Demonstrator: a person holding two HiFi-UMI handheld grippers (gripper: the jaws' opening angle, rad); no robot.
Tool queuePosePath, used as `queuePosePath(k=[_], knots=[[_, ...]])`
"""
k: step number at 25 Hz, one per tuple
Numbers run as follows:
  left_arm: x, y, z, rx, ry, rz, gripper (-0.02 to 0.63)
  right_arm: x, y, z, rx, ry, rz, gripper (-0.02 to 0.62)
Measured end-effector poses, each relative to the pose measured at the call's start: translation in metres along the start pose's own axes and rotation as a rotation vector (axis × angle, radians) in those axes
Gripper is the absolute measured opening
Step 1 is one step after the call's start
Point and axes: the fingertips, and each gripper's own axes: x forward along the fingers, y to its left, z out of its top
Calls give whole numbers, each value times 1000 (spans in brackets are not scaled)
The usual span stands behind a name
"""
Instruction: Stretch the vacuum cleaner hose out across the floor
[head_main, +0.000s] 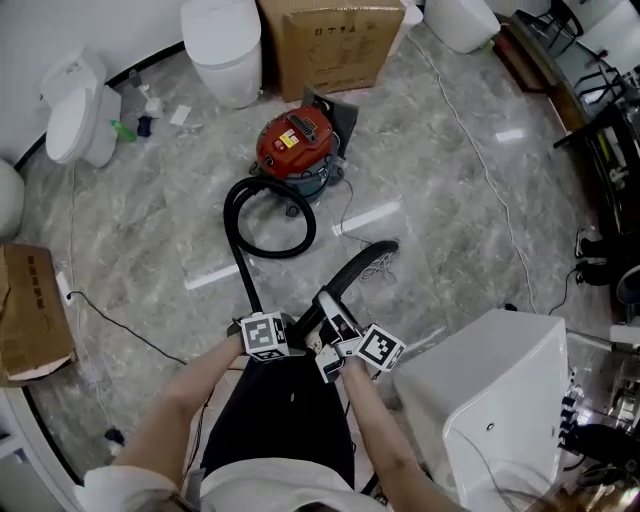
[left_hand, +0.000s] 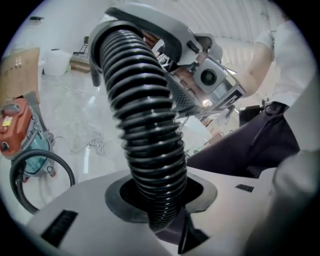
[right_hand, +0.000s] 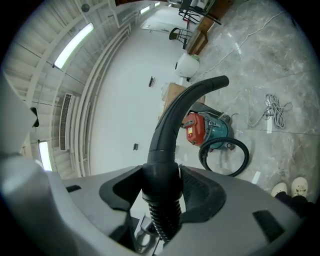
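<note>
1. Head view: the red vacuum cleaner (head_main: 298, 150) stands on the marble floor (head_main: 450, 200) in the upper middle of the frame. Its black hose (head_main: 240, 215) curls in a loop just below the cleaner, then runs down toward the bottom centre.
2. Head view, lower centre: the left gripper (head_main: 285, 338) and the right gripper (head_main: 335, 350) sit close side by side, both on the hose. The curved handle tube (head_main: 355, 268) rises up and to the right from them.
3. Head view, edges: a toilet (head_main: 80, 115) is at the upper left, a cardboard box (head_main: 330, 40) at the top, and a white machine (head_main: 490, 400) at the lower right.
4. Left gripper view: the left gripper (left_hand: 155, 200) has its jaws drawn in narrow, clamped on the ribbed hose (left_hand: 150, 125), which climbs through the centre of the frame. The right gripper (left_hand: 210, 80) shows at the upper right, and the vacuum cleaner (left_hand: 15, 130) at the left edge.
5. Right gripper view: the right gripper (right_hand: 162, 185) grips the hose (right_hand: 162, 220) at the smooth cuff where it joins the curved handle tube (right_hand: 172, 120), with the pads pressed on both sides. The vacuum cleaner (right_hand: 202, 127) and the hose loop sit right of centre. A coiled cable (right_hand: 272, 112) lies at the right.
</note>
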Motion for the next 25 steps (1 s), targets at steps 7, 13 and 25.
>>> queuePosePath(k=[7,13,25], knots=[[-40,-53,30,49,-67,-22,149,1,96,-10,-123,59,124,241],[-76,-74,37,59,-58,14,147,-1,133,-18,-128,73,135,241],[-106,-100,30,70,-144,-58,147,6,159,-38,-98,56,214,241]])
